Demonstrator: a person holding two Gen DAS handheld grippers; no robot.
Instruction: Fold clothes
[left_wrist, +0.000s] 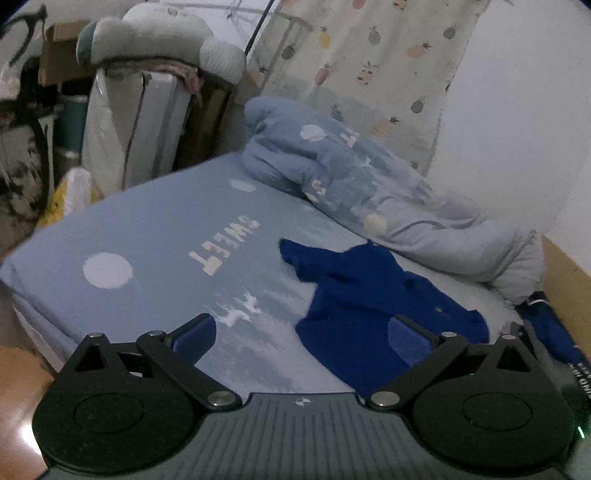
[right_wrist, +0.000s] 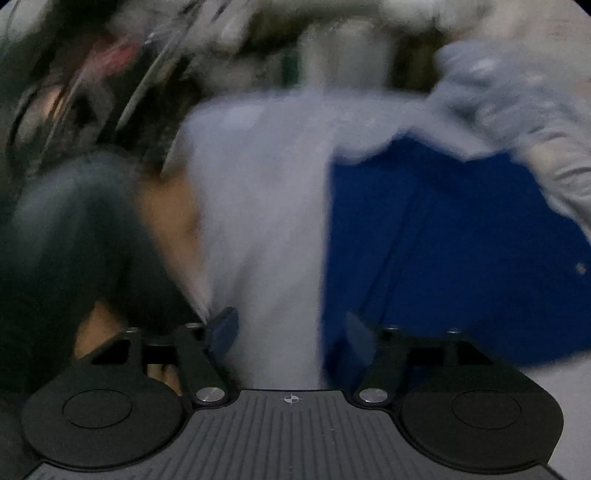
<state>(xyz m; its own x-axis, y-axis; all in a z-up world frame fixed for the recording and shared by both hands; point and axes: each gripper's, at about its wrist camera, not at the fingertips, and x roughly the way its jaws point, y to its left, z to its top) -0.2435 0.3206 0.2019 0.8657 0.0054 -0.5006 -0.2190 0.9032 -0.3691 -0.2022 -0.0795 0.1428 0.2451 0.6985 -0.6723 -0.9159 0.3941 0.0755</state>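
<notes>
A dark blue garment (left_wrist: 376, 295) lies crumpled on the light blue bed sheet (left_wrist: 155, 236), toward the right side of the bed. My left gripper (left_wrist: 301, 338) hovers open above the near edge of the bed, its right finger over the garment's near hem and nothing between the fingers. The right wrist view is heavily blurred. There the same blue garment (right_wrist: 443, 240) fills the right half. My right gripper (right_wrist: 291, 332) is open over the sheet (right_wrist: 266, 192), its right finger at the garment's left edge.
A bunched light blue duvet (left_wrist: 369, 184) lies along the back of the bed by the white wall. A pineapple-print curtain (left_wrist: 369, 66) hangs behind. Boxes, a white wrapped bundle (left_wrist: 129, 122) and clutter stand beyond the bed's left edge. A dark clothed leg (right_wrist: 74, 240) is at left.
</notes>
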